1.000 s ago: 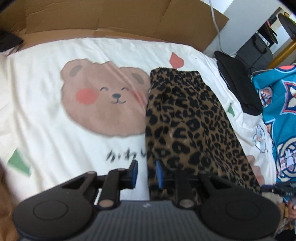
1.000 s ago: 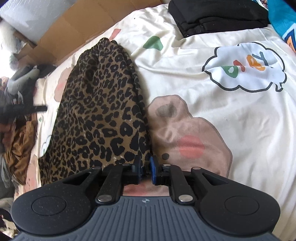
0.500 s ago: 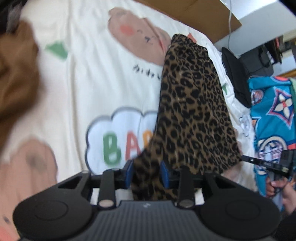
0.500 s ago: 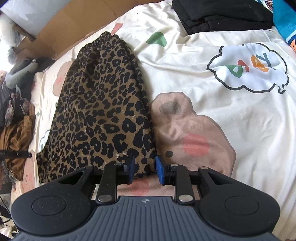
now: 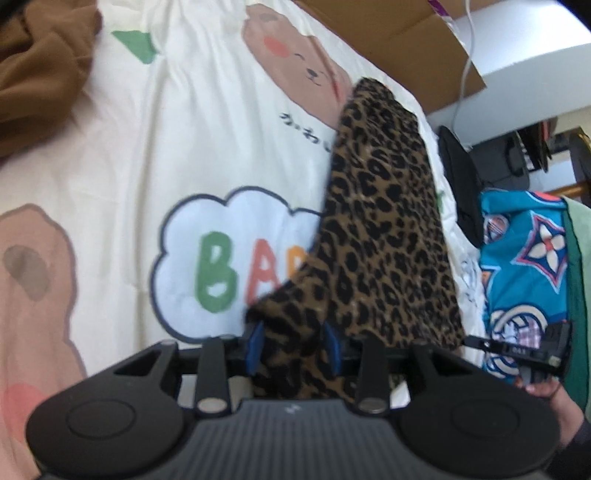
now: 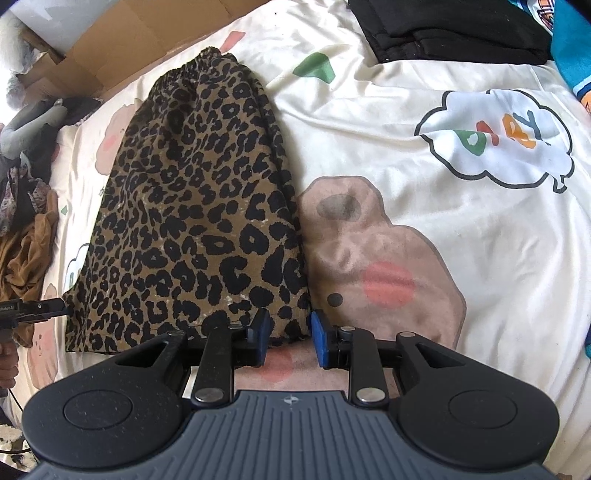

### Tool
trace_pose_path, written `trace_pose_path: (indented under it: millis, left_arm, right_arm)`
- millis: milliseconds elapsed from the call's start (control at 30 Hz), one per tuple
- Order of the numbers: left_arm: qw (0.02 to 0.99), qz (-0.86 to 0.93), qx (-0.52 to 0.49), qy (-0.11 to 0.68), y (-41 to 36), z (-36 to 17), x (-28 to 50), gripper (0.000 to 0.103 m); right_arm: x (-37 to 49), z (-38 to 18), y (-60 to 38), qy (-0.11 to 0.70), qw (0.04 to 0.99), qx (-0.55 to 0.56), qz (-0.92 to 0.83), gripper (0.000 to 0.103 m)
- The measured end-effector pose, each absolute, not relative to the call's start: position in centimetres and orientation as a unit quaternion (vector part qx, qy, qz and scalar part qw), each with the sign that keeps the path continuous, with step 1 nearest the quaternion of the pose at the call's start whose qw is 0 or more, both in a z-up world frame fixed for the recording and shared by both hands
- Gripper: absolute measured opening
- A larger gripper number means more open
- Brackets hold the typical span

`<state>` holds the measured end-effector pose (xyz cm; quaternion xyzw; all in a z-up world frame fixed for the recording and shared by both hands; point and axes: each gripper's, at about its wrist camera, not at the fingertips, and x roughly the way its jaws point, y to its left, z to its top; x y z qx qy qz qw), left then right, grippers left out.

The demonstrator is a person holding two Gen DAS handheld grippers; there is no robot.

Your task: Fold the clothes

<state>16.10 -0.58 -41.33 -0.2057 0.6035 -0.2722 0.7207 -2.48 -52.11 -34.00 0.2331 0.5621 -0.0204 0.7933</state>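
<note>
1. The leopard-print garment (image 6: 192,206) lies lengthwise on the bed (image 6: 406,110).
2. The left tool (image 5: 291,347) pinches its near corner; the right tool (image 6: 290,334) gapes, straddling the hem.
3. One-sided lifting could skew the fold.

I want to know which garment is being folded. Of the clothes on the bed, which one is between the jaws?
The leopard-print garment: its near corner sits bunched in the left gripper. The folded black clothes and brown garment lie untouched further away.
</note>
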Motion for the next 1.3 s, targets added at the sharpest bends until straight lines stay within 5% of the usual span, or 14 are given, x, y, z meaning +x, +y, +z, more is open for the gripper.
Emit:
trace_pose_path:
  millis: [967,1067,1300]
  left_arm:
    - [0.677,-0.302,-0.337,0.58,0.9,-44.4,16.0,0.028]
    - [0.674,-0.288,-0.312,0.605,0.7,-44.8,15.9,0.0]
    - [0.705,-0.291,-0.283,0.581,1.0,-42.9,16.7,0.002]
  right_arm:
    - [-1.8,-35.1,-51.3,0.575,0.786,0.227,-0.019,0.026]
    - [-1.8,-35.2,-51.3,0.575,0.786,0.226,-0.018,0.026]
    - [-1.7,-35.3,-51.6,0.573,0.787,0.227,-0.02,0.026]
